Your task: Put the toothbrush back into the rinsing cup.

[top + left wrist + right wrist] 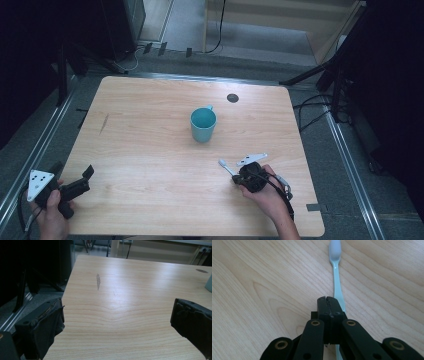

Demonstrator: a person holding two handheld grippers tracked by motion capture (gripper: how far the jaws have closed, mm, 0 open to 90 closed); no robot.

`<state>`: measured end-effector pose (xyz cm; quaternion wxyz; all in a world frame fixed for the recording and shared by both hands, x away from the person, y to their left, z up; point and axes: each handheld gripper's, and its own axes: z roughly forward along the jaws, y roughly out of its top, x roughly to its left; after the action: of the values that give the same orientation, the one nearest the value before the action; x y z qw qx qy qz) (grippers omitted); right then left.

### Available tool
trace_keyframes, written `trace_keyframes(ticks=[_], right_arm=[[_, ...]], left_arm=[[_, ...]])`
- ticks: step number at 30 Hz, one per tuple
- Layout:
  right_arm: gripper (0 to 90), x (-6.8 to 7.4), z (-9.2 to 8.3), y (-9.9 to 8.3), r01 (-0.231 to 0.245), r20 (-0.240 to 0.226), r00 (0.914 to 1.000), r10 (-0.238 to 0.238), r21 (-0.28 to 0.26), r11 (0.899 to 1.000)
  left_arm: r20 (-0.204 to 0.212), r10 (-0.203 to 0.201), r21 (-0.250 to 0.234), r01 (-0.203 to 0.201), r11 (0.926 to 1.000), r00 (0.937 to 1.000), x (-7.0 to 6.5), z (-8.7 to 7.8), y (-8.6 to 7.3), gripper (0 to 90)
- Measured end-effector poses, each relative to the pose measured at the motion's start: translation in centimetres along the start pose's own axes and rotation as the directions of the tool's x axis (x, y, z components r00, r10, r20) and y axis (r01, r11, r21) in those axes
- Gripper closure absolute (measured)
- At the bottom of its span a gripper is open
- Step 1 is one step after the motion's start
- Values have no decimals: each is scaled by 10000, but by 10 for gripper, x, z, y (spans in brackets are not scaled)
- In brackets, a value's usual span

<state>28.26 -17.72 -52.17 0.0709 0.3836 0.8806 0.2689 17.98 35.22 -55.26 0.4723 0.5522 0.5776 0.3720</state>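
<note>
A pale teal toothbrush point(226, 166) lies flat on the wooden table point(150, 100), its white bristle head pointing away from my right hand. My right gripper point(236, 176) hangs over its handle with both jaws pressed together. In the right gripper view the toothbrush point(336, 277) runs out from under the right jaw of that gripper point(327, 298); I cannot tell whether the jaws touch it. A teal mug point(203, 125) stands upright mid-table, beyond the toothbrush. At the table's front left corner my left gripper point(72, 174) is open, with bare wood between the jaws of the left gripper point(117, 307).
A dark round grommet point(232, 97) sits behind the mug near the far edge. A grey scuff point(98, 281) marks the wood at the left. Dark stands and cables point(320, 100) ring the table on the floor. The mug's edge point(209, 283) shows at the far right.
</note>
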Motion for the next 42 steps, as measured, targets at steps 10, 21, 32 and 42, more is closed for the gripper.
trace_keyframes(ticks=[10, 21, 32, 42], right_arm=[[900, -6, 1, 6, -216, 314, 9993, 216, -19, 9998], [848, -15, -16, 14, -561, 552, 9969, 568, -142, 9983], [716, -17, -24, 26, -173, 875, 9962, -10, 2081, 9780], [708, -14, -12, 31, -67, 765, 9969, -173, 3022, 9532]], left_arm=[[24, -21, -6, 21, 10000, 10000, 0, 0, 0, 0], [25, -34, -5, 34, 10000, 10000, 0, 0, 0, 0], [27, -37, -3, 37, 10000, 10000, 1, 0, 0, 0], [28, -25, -3, 25, 10000, 10000, 0, 0, 0, 0]])
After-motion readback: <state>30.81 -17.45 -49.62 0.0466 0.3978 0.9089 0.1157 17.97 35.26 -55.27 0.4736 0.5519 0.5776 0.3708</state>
